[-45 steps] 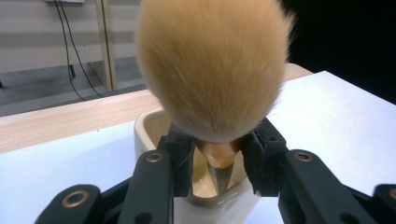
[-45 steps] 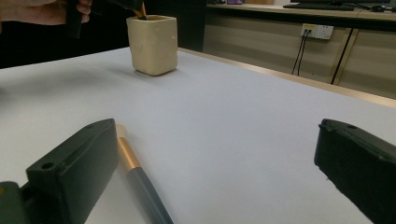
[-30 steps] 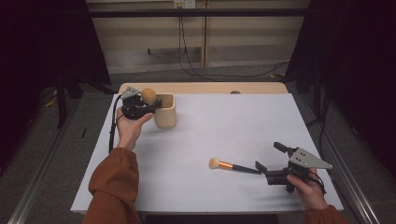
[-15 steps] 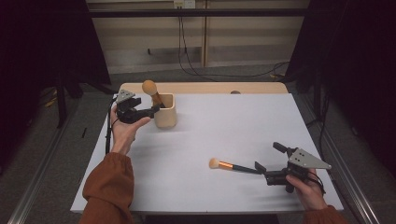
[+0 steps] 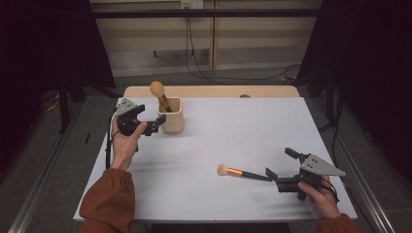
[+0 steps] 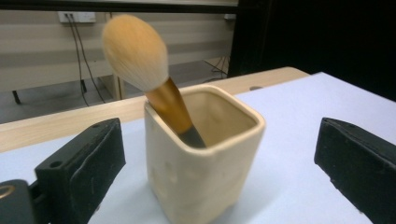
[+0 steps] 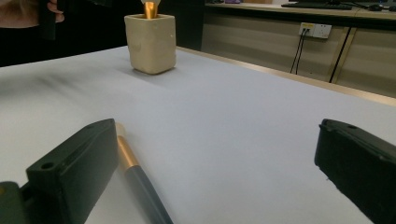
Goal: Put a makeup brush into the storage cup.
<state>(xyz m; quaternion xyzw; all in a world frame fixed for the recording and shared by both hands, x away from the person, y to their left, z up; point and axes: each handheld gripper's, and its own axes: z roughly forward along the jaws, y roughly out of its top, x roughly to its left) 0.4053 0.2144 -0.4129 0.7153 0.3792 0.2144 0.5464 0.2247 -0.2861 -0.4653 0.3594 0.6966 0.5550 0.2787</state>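
Where the white tabletop meets its far-left corner, a cream square-sided cup stands upright, well inside the edge. One makeup brush leans in it: pale orange bristle head up, tilted toward the far left, gold ferrule, dark handle down inside the cup. In the left gripper view the cup's walls look slightly dimpled and the rim rounded.

Left hand-held gripper: just beside the cup on its left, jaws wide apart, nothing between them. In its own view the cup sits between and beyond the two black jaws; contact cannot be told.

Second brush lies flat on the tabletop, near-right area. Bristle head points left, gold ferrule next, black handle runs right toward the right hand-held gripper.

Right hand-held gripper: jaws wide open. In its own view the handle runs just beside the inner face of the left-side jaw; touching or not, cannot tell. The other jaw is well apart from it.

Open room: broad bare white surface between cup and lying brush, and across the whole far-right half. A bare wood strip shows along the far edge. The right hand-held gripper is near the right edge and the front edge.
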